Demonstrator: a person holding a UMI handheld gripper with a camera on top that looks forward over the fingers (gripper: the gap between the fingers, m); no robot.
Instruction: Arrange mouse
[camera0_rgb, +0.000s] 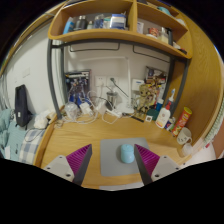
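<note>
A pale blue mouse (126, 153) lies on a grey mouse mat (107, 162) on the wooden desk (70, 140). It sits on the mat's right part, between my fingers and close to the right finger (150, 160). A gap shows between the mouse and the left finger (76, 160), and a thin one at the right. My gripper (112, 164) is open, its pink pads low over the mat.
Beyond the mat the desk's back holds cables, bottles (170, 108) and small items against a white wall. A wooden shelf (120, 35) with boxes hangs above. A dark object (22, 105) stands at the left.
</note>
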